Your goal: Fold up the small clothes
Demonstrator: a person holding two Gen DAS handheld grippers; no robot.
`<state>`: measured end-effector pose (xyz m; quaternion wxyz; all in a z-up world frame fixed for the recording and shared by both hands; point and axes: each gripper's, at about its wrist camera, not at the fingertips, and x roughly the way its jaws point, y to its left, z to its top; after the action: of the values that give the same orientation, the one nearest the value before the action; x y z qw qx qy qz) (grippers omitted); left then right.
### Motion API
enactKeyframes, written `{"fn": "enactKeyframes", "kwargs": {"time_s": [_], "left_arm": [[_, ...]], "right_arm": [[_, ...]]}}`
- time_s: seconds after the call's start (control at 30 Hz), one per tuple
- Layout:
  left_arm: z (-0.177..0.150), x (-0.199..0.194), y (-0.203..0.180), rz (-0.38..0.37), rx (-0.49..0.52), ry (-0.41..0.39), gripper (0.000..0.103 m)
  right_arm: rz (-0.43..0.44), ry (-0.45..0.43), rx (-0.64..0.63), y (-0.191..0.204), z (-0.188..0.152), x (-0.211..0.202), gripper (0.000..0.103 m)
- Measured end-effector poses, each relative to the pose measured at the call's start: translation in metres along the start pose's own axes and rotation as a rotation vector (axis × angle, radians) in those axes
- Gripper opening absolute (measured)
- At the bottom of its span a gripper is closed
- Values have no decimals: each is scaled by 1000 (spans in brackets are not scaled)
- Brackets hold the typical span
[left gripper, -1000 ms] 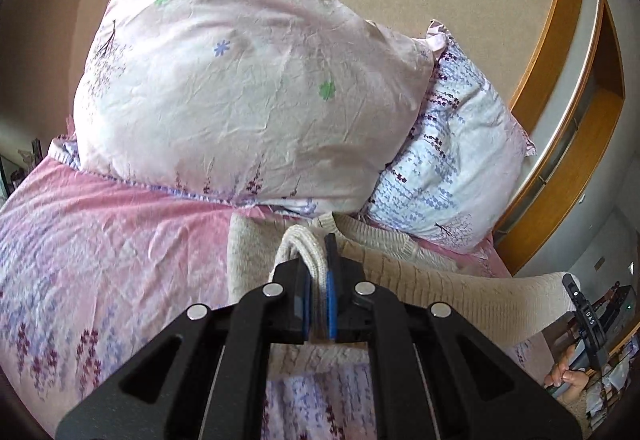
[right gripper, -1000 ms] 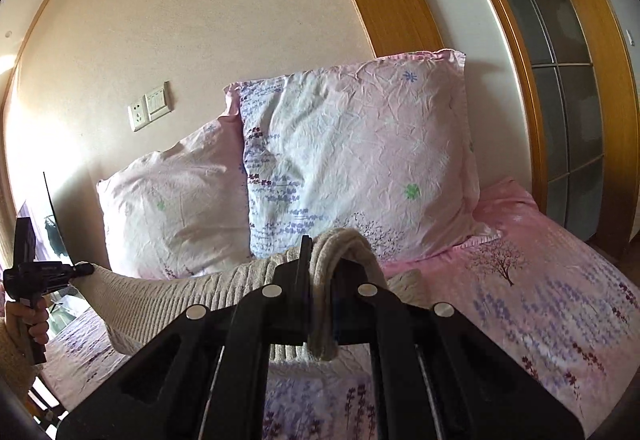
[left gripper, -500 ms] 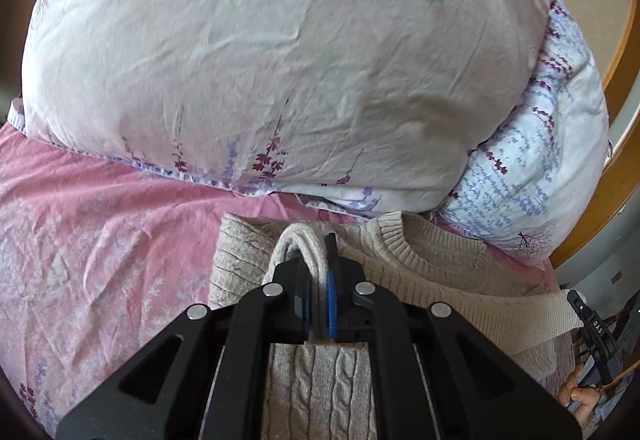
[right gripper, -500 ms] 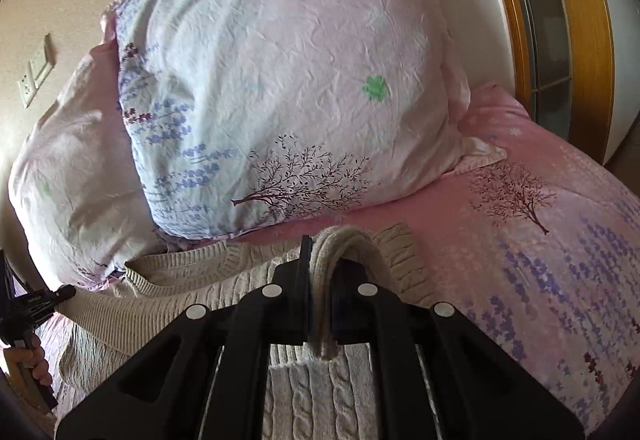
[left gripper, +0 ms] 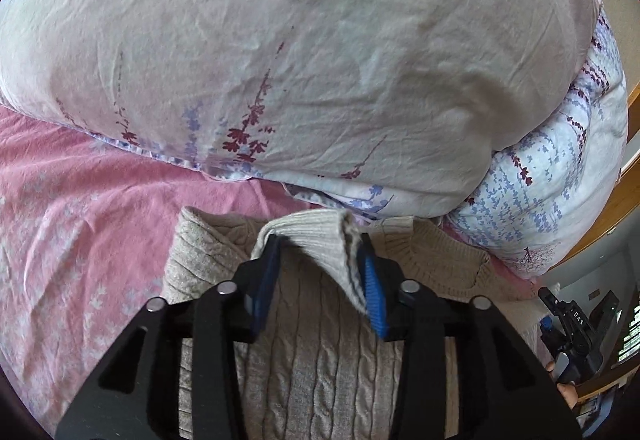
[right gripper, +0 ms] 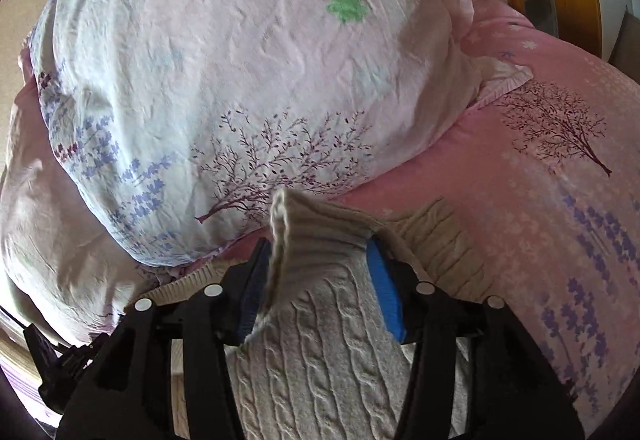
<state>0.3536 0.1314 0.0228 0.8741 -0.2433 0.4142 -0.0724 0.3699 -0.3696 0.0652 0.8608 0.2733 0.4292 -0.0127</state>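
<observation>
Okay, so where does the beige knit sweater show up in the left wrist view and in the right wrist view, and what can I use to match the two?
Left wrist view: the sweater fills the bottom centre, lying on the pink bedsheet, its ribbed edge between the jaws of the opening left gripper.
Right wrist view: the sweater is at bottom centre, ribbed edge between the jaws of the opening right gripper.
Shared landmark: the pillow with the green flower, just behind the sweater.

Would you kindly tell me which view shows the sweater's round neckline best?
The left wrist view: the sweater's ribbed neckline curves clearly beside the fingers. The right wrist view shows only a short ribbed stretch at its lower left.
</observation>
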Motion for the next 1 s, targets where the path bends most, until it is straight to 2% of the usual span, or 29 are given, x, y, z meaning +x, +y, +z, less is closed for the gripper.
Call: {"fn": "enactKeyframes", "kwargs": {"time_s": [0.1, 0.23, 0.4, 0.47, 0.67, 0.93, 0.97, 1.0], "left_arm": [[0, -13, -3, -1, 11, -25, 51], [-9, -40, 4, -20, 29, -26, 51], [-37, -71, 24, -12, 106, -3, 50], [-47, -77, 30, 5, 133, 7, 49], [-72, -79, 35, 51, 203, 37, 49], [-91, -67, 24, 95, 270, 47, 49], [-92, -67, 24, 100, 274, 46, 49], [-92, -67, 22, 98, 275, 46, 44]], "right_arm": [[17, -35, -13, 3, 3, -14, 55], [5, -65, -58, -4, 1, -46, 54], [-49, -29, -135, -33, -14, -83, 38], [-46, 10, -151, -45, -20, -86, 32], [-54, 78, -184, -56, -41, -82, 32], [-64, 121, -307, -40, -52, -71, 32], [-64, 132, -306, -41, -54, -67, 29], [-63, 131, -306, -42, -55, -66, 26]]}}
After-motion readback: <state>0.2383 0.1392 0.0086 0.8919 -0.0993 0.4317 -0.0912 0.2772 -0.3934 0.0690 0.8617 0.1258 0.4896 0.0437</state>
